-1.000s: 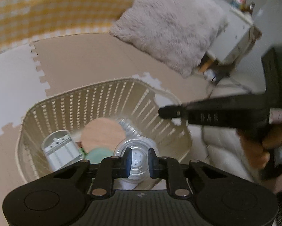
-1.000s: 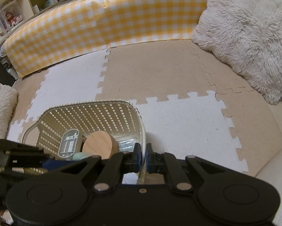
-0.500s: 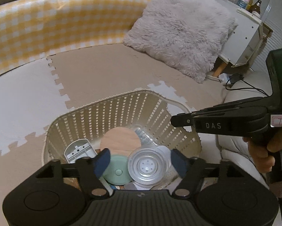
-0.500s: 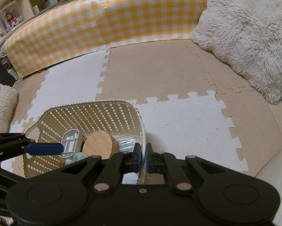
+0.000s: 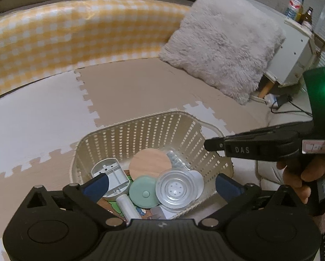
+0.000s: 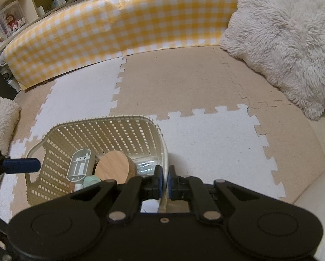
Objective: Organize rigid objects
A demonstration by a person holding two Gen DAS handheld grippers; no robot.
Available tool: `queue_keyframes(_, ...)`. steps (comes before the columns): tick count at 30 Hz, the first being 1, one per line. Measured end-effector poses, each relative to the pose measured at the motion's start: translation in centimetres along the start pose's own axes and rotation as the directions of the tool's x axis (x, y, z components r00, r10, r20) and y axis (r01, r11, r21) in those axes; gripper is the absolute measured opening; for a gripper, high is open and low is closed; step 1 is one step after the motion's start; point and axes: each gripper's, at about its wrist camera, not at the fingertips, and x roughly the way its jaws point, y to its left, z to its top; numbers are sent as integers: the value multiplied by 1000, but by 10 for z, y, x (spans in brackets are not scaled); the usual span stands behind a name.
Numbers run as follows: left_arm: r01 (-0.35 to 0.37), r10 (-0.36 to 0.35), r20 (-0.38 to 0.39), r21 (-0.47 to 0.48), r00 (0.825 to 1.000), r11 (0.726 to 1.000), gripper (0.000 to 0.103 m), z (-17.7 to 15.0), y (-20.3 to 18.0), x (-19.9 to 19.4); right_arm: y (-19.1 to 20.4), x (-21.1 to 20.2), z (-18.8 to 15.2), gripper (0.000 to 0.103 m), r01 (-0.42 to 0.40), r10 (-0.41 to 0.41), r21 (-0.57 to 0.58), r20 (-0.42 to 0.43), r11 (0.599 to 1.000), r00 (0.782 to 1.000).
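A cream slatted basket sits on the foam mat and also shows in the right wrist view. It holds a clear plastic lid, a mint green lid, a round wooden lid, a grey plastic case and a white tube. My left gripper is open wide above the basket's near side, empty. My right gripper is shut on the basket's rim at its right side; it shows as a black tool in the left wrist view.
A yellow checked bolster runs along the back. A fluffy white cushion lies at the right. A white cabinet with bottles and cables stand beyond it. Shelves with dolls are at the far left.
My left gripper opened and let the clear lid drop into the basket, then drew back and up. My right gripper kept its hold on the rim.
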Motion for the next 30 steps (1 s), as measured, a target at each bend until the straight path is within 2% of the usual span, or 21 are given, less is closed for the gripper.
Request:
queue_keyframes(3,-22,22,19,-30,1000,999,103,-1,3,-8,2,-3,-1,7,10,-10,-6,0,1000,1000)
queue_keyframes(7,-53,56,49,-66,997,996,103,-1,8,-24,9,-19,-1,22,7,-6,-33,36,999,999)
queue_keyframes(11,-90,99,95,-100,991,991,103,0,10,-45,13,-39,-4,27,6,-3,-33,82,999,997)
queue_keyframes(12,-96,108,107,-106,988,990,103,-1,10,-51,14,-45,-5,29,3,0,-30,93,1000,996)
queue_keyframes(14,-116,131,127,-120,983,986,103,-2,9,-62,17,-56,-6,40,17,-13,-27,118,999,993)
queue_keyframes(16,-149,168,144,-132,975,980,103,-5,7,-74,22,-69,-6,44,36,-30,-37,144,999,989)
queue_keyframes(21,-200,229,184,-166,956,966,103,-15,3,-105,34,-107,-12,55,16,-5,-52,206,998,979)
queue_keyframes(24,-234,266,197,-173,943,957,103,-24,-2,-124,41,-130,-20,67,8,9,-72,243,997,970)
queue_keyframes(26,-244,278,213,-173,937,954,103,-31,-5,-137,47,-145,-26,74,6,17,-84,269,996,963)
queue_keyframes(30,-230,268,228,-179,936,956,103,-46,-10,-157,53,-168,-39,81,16,14,-95,310,995,951)
